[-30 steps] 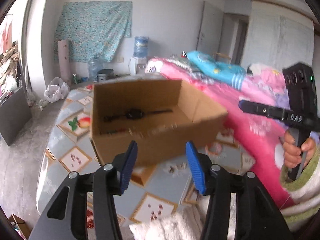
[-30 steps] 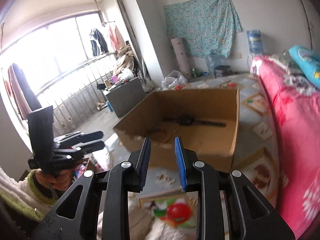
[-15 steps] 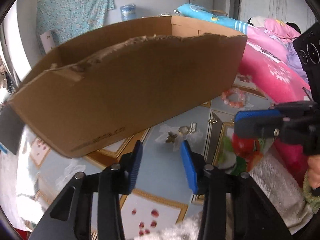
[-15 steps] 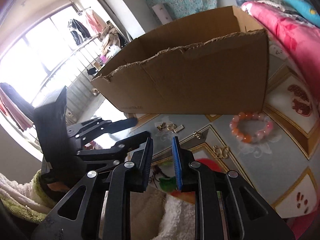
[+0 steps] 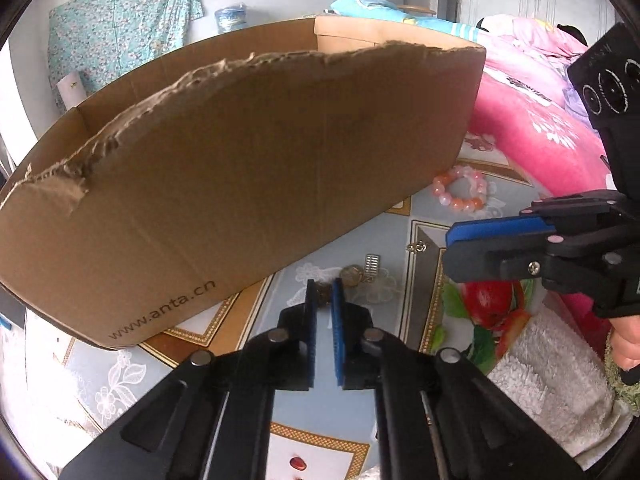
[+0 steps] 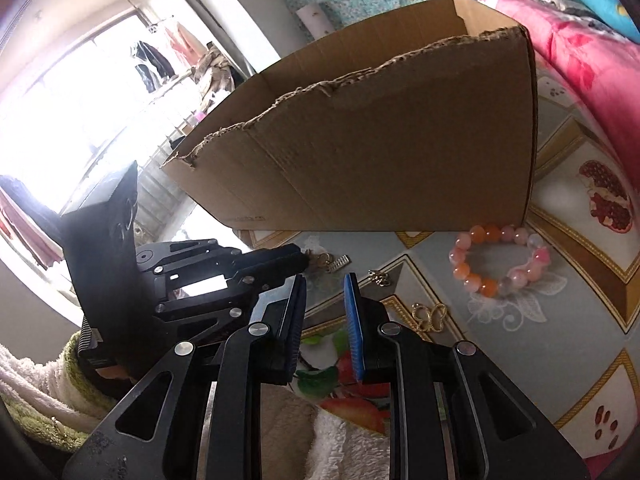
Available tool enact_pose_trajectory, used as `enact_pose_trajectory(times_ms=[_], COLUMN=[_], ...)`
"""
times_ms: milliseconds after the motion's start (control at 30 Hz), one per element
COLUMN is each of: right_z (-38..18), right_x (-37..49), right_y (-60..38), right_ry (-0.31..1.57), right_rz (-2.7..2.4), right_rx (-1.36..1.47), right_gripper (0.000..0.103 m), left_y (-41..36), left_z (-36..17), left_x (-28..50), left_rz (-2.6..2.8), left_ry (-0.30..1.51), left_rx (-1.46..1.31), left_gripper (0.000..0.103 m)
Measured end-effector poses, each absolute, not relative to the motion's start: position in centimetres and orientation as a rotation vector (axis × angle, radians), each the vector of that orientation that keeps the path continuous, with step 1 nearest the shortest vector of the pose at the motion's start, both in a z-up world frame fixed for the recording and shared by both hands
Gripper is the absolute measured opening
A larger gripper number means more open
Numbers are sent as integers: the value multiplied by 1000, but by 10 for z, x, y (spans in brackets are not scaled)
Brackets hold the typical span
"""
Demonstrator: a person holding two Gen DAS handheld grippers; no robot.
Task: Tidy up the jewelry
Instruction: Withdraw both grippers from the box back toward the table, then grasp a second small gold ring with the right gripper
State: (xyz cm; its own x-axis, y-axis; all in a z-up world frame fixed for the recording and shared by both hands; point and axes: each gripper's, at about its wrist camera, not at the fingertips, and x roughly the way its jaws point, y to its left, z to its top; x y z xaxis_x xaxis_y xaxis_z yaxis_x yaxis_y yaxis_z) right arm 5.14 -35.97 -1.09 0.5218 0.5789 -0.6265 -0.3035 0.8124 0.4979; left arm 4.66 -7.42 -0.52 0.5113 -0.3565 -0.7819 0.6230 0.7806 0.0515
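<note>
**Left gripper nips small jewelry piece on table**

Left gripper: jaws just closed to a narrow slit, tips on a small gold trinket on the patterned tablecloth. Right gripper: narrow gap, nothing between. Beyond: silver clasp, gold earring, bead bracelet. Farthest: cardboard box.

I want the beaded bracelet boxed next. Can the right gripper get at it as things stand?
Probably yes. The beaded bracelet lies in the open on the tablecloth, just clear of the cardboard box, ahead and to the right of the right gripper, whose jaws hold nothing. Nothing lies between them.
</note>
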Motion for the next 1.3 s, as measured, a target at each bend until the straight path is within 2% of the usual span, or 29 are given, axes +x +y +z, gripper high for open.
enact_pose_trajectory(times_ms=[467,800,1167,1300], right_z=[-2,-10,-20,-22], right_x=[45,67,76,71], right_y=[-322,-287,-260,-253], right_ry=[841,839,844,833], right_rz=[541,490,421,417], right_rx=[170,-58,-160,-183], right_gripper=[20,20,19,11], left_y=[-45,-31,-23,-22], left_z=[-4,-6,-4,-4], left_x=[38,34,35,36], left_rz=[-545,-534,-546,-551], left_ry=[875,866,862,861], left_rx=[259,218,168,157], left_gripper=[6,6,6,6])
